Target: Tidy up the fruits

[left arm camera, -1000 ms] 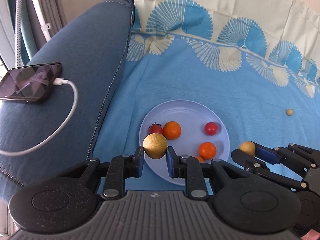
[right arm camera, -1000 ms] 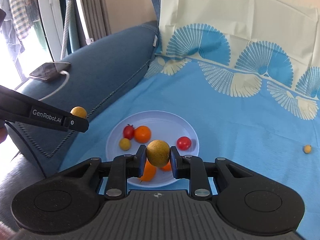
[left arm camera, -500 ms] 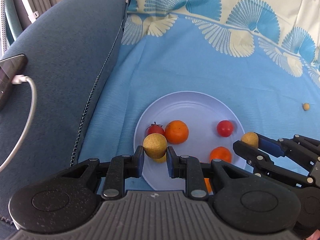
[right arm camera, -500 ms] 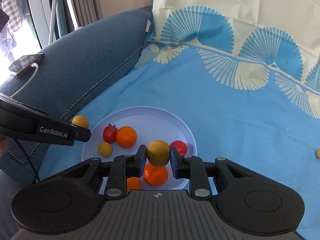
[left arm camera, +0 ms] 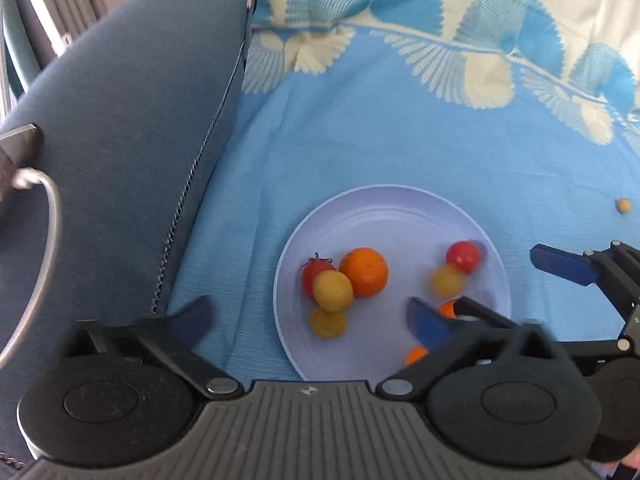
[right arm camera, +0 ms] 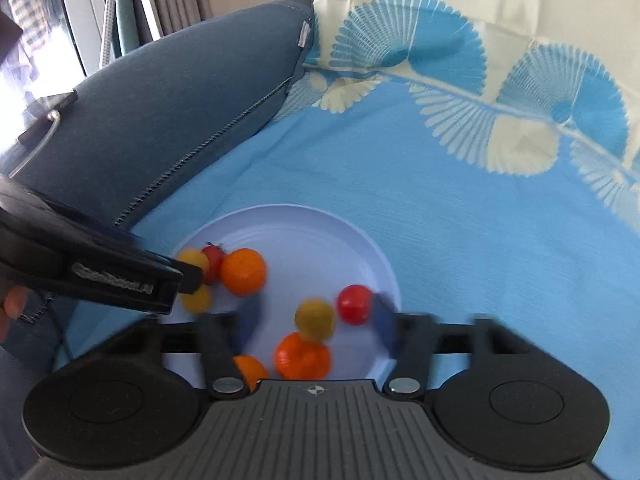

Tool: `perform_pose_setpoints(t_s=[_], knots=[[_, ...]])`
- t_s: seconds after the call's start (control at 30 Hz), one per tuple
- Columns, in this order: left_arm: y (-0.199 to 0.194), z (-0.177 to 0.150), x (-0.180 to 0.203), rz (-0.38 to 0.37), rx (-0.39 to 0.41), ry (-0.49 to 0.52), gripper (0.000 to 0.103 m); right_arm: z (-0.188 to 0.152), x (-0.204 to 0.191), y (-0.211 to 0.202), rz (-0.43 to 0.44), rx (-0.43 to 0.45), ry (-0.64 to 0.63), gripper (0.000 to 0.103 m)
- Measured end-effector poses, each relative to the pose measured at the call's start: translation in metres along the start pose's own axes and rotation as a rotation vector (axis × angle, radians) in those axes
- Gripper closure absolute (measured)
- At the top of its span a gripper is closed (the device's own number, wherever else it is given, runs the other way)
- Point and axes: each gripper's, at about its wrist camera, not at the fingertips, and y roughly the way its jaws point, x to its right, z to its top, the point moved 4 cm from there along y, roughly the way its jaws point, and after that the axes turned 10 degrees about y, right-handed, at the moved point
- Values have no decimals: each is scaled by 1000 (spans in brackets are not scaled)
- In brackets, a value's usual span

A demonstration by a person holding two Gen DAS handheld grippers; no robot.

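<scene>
A pale blue plate (left arm camera: pixel 384 208) (right arm camera: pixel 288 220) lies on the blue cloth and holds several small fruits. My left gripper (left arm camera: pixel 308 316) is open over the plate's near left; a yellow fruit (left arm camera: pixel 333 291) sits free below it, against an orange (left arm camera: pixel 366 272) and a red tomato (left arm camera: pixel 310 270). My right gripper (right arm camera: pixel 314 318) is open over the plate's near side; a yellow fruit (right arm camera: pixel 315 319) (left arm camera: pixel 446 280) lies free between its blurred fingers, beside a red tomato (right arm camera: pixel 354 304). One small yellow fruit (left arm camera: pixel 623 205) lies on the cloth to the right.
A dark blue sofa cushion (left arm camera: pixel 120 120) rises on the left, with a phone (left arm camera: pixel 16 148) and white cable (left arm camera: pixel 48 216) on it. A patterned blue and cream cloth (left arm camera: pixel 400 128) covers the seat and backrest.
Both grippers have opened and let go of their yellow fruits, which now lie on the plate. Both moved lower and closer over the plate.
</scene>
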Motion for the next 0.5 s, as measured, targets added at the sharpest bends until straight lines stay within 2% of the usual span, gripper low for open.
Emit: perform_pose_setpoints(t_s=[0.13,0.27,0.5], knots=[[-23,-12,-1,18,-9,6,0,-9,-1,-28,-7,16,13,15],[-50,-29,0,4,-6,-29,0,-23,-6,-61,-33,41,20,11],[-105,-62,14,13,66,-31,0,-49,-17,-119,-123,135,81,2]])
